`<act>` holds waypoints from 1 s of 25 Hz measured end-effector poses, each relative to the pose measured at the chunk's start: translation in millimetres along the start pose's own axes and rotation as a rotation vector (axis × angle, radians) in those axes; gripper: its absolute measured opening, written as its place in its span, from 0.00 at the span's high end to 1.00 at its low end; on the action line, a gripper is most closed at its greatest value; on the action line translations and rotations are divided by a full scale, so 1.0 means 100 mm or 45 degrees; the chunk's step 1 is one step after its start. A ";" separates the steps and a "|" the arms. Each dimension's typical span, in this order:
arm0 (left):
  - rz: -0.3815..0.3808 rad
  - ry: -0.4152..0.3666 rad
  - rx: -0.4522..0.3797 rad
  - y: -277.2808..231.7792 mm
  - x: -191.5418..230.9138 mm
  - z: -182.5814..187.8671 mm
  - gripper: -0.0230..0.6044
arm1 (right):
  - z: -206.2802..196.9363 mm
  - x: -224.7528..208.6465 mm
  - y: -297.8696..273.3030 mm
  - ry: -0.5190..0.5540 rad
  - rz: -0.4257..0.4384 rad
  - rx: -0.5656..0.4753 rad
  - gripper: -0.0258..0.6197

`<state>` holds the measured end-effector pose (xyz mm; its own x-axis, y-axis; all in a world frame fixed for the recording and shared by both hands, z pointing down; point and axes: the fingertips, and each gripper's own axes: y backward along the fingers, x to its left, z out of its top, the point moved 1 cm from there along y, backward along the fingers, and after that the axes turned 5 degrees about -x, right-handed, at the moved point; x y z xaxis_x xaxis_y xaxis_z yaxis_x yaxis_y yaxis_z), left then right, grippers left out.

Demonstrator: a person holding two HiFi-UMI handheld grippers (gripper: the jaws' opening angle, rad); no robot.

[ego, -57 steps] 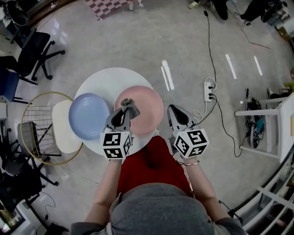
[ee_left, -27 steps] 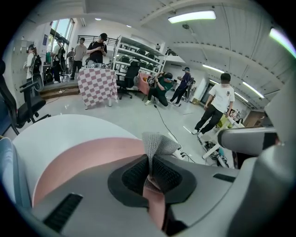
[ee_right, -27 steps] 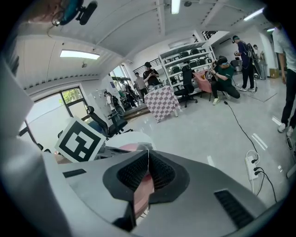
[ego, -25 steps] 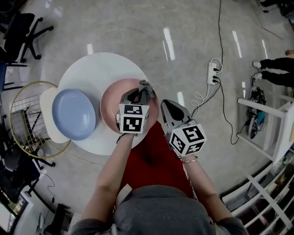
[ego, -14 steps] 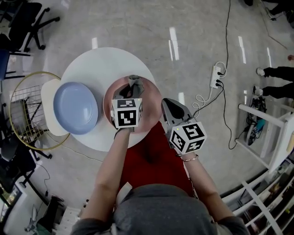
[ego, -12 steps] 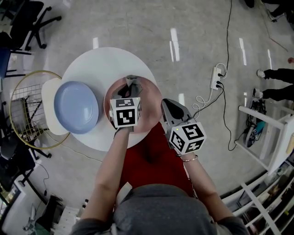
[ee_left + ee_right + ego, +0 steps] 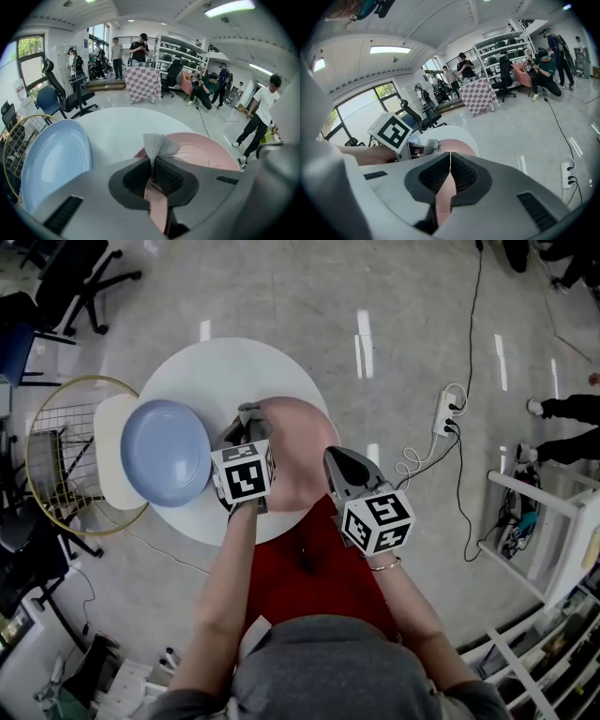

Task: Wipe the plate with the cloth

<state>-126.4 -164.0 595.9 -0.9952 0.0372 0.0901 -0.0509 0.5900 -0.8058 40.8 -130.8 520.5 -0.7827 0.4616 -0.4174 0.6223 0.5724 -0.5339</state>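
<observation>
Grey mesh-knit cloth (image 7: 158,144), rough. Glossy smooth pink plate (image 7: 206,151), blue plate (image 7: 51,161) likewise. Matt white worktop (image 7: 119,127). Black textured fingers (image 7: 138,177). Polished, reflective floor (image 7: 281,306). Gold metal wire basket (image 7: 54,463).

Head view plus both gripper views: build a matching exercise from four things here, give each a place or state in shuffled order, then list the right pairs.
Things:
1. pink plate
2. blue plate
3. cloth
4. right gripper

Places or states:
A. jaws together, nothing held
B. left side of the white table
C. pinched in the left gripper
D. right side of the white table

Pairs: 1-D, 2-B, 3-C, 4-A
</observation>
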 end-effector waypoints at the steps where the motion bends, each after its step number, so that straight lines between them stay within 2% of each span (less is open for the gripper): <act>1: 0.011 0.007 0.002 0.04 0.03 -0.02 0.91 | -0.01 0.02 0.00 0.003 0.003 0.002 0.91; 6: 0.054 0.040 -0.010 0.25 0.18 -0.10 0.91 | -0.03 0.09 0.01 0.022 0.003 0.004 0.91; 10: 0.061 0.064 -0.082 0.47 0.26 -0.11 0.91 | -0.05 0.12 0.07 0.017 -0.024 -0.014 0.91; 13: 0.031 0.049 -0.131 0.60 0.29 -0.10 0.91 | -0.06 0.12 0.15 0.017 -0.063 -0.039 0.91; 19: -0.121 -0.040 -0.147 0.70 -0.03 -0.10 0.91 | -0.12 0.01 0.43 -0.023 -0.172 -0.096 0.91; 25: -0.360 -0.179 -0.089 0.67 -0.65 -0.14 0.91 | -0.17 -0.02 0.72 -0.081 -0.263 -0.171 0.91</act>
<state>-63.8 -115.7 543.7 -0.9446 -0.2448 0.2187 -0.3257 0.6155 -0.7177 87.4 -78.7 495.0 -0.8897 0.2841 -0.3574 0.4411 0.7371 -0.5120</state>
